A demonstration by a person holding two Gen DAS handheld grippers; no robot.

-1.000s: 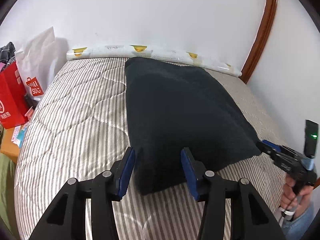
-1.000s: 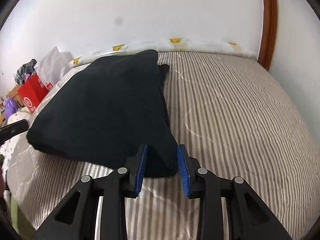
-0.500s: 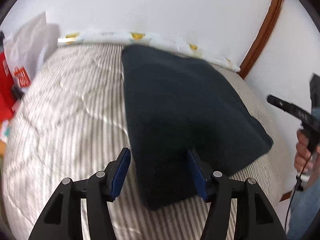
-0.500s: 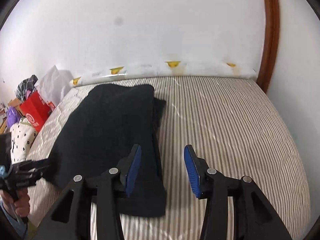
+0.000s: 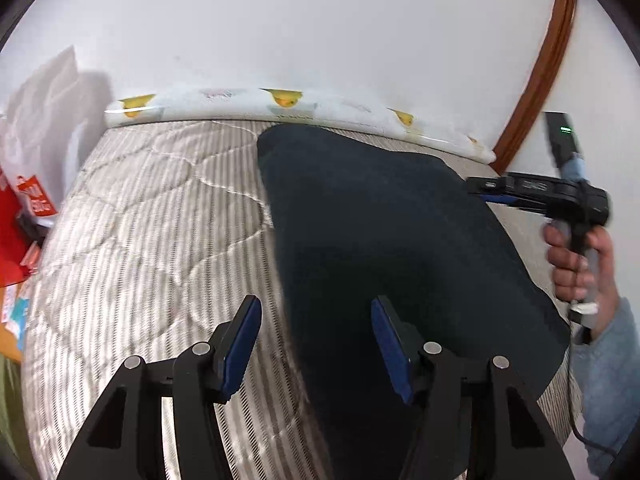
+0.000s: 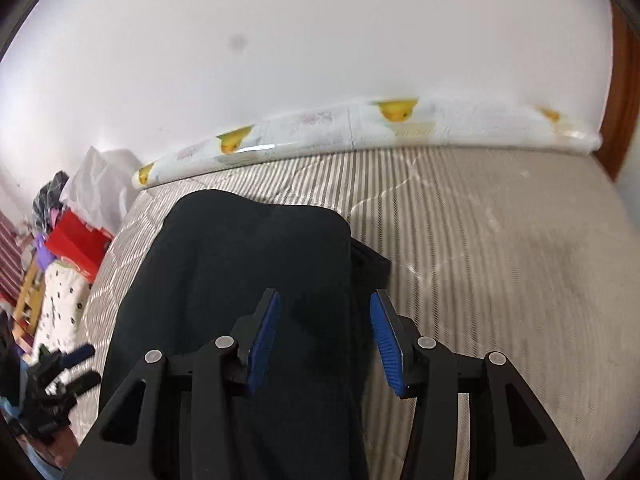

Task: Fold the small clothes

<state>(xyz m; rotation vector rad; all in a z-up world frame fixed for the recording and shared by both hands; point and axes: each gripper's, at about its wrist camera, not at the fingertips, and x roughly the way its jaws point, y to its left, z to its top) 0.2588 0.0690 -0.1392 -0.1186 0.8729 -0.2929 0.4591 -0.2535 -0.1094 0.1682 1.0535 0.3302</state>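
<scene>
On the striped mattress (image 5: 152, 216), the dark garment (image 5: 380, 220) is lying folded at twelve o'clock; both the left gripper (image 5: 316, 340) and right gripper (image 6: 324, 336) are hanging parted, empty, probably needing matched corner pinches.

Folded garment (image 5: 392, 248) on mattress (image 5: 152, 232), bolster (image 5: 304, 106) behind against wall, bags (image 6: 76, 240) left of mattress

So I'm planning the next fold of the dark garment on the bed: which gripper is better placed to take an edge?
Probably right. The right gripper straddles the dark garment at its side edge; the left gripper sits half over the bare mattress.
</scene>
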